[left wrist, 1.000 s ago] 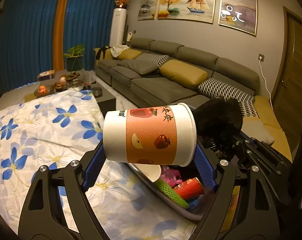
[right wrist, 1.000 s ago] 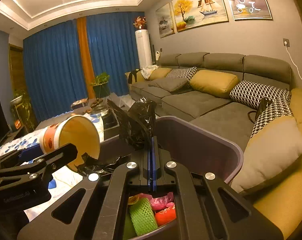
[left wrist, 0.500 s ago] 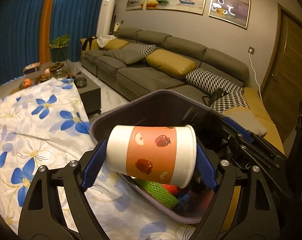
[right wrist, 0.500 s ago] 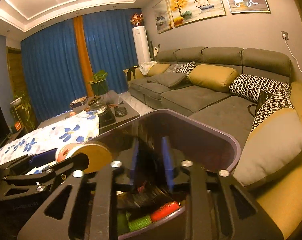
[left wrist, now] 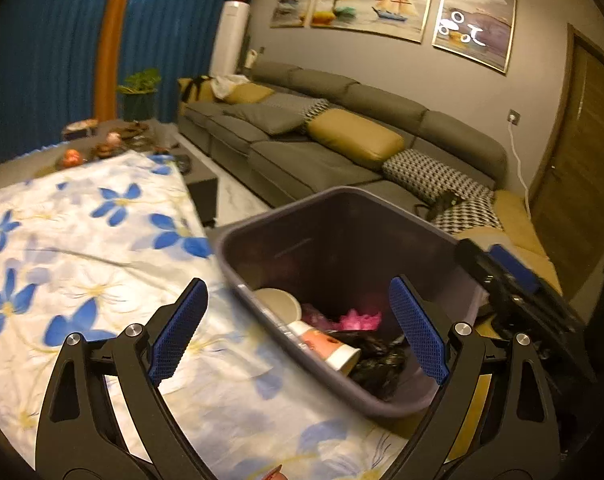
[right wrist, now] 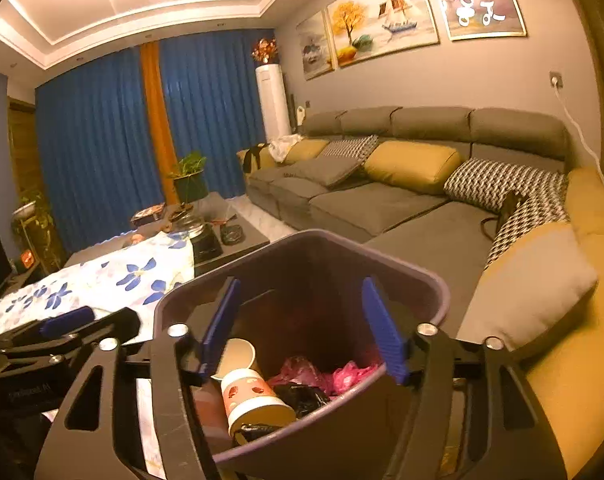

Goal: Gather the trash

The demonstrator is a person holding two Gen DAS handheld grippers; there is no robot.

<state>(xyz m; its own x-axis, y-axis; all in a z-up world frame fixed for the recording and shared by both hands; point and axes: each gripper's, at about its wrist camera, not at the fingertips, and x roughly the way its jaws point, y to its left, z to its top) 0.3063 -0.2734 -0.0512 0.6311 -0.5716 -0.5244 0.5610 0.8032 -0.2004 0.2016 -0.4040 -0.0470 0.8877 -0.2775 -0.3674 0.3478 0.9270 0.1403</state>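
Note:
A dark purple bin [left wrist: 261, 220] stands at the edge of the flowered cloth [left wrist: 61, 248]; it also shows in the right wrist view [right wrist: 422, 280]. Inside lie the orange apple-print paper cup [left wrist: 326, 350], seen too in the right wrist view [right wrist: 253, 400], a second paper cup [left wrist: 277, 306], black plastic bag [left wrist: 378, 360] and pink wrappers [left wrist: 358, 318]. My left gripper [left wrist: 297, 332] is open and empty, just before the bin. My right gripper [right wrist: 302, 326] is open and empty over the bin's mouth.
A grey sofa [left wrist: 314, 148] with yellow and patterned cushions runs behind the bin. A dark coffee table [right wrist: 229, 236] with small objects stands beyond the cloth. A wooden door [left wrist: 582, 168] is at far right. Blue curtains [right wrist: 101, 140] hang at the back.
My left gripper opened and the apple-print cup dropped into the bin. My right gripper opened and let the black bag fall into the bin.

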